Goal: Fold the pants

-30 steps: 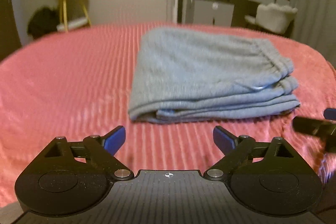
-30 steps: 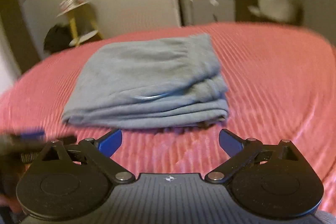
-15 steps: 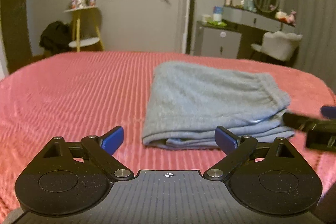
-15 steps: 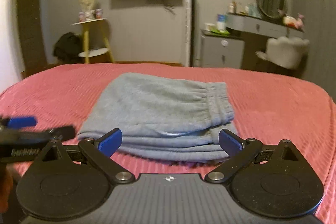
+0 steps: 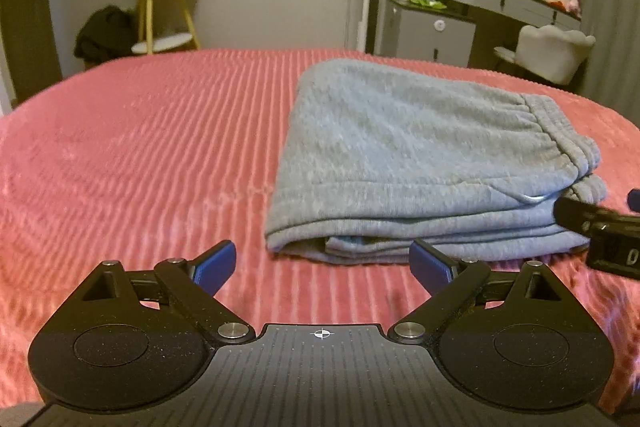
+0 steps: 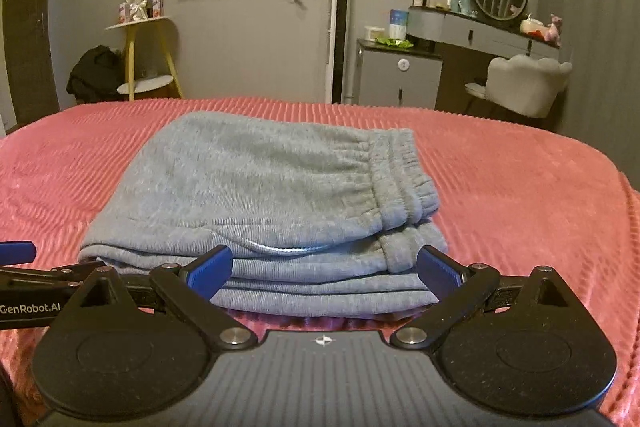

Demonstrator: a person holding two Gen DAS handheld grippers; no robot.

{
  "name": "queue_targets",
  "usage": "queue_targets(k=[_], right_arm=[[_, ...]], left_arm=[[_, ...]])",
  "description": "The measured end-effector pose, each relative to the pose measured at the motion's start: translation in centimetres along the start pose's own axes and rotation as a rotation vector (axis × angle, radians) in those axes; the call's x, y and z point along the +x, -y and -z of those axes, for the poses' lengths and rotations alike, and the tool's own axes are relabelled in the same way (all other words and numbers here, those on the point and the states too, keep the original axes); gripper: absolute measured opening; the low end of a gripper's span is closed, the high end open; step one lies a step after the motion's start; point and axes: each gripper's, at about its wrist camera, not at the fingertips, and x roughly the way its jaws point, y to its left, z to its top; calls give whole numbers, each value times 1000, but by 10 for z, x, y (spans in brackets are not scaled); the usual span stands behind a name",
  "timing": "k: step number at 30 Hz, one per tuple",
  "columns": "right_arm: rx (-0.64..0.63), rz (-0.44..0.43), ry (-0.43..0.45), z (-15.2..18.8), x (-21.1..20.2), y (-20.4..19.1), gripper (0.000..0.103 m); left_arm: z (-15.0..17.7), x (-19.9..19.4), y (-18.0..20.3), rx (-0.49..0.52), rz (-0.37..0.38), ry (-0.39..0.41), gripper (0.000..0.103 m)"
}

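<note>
The folded grey fleece pants [image 6: 264,203] lie as a flat layered stack on the pink ribbed bedspread [image 5: 132,155], toward its far right part, long axis running left to right, elastic waistband at the right end. The right gripper [image 6: 324,267] sits just before the stack's near edge, straight ahead of it and the nearer of the two; its fingers are spread and grasp nothing. The left gripper [image 5: 322,261] faces the stack's near left corner, fingers likewise released. The folding looks finished (my judgement). The stack's far side and underside are hidden, and the bed's near edge is cut off.
</note>
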Motion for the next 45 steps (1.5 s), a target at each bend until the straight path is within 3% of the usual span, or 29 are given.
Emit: queue_targets(k=[11,45], right_arm=[[-10,-26,-33,3,3,-1,99],[12,-24,-38,7,-2,0,99]], left_arm=[[6,-5,7,47,10,-7,97],[9,-7,8,45,-2,-18,97]])
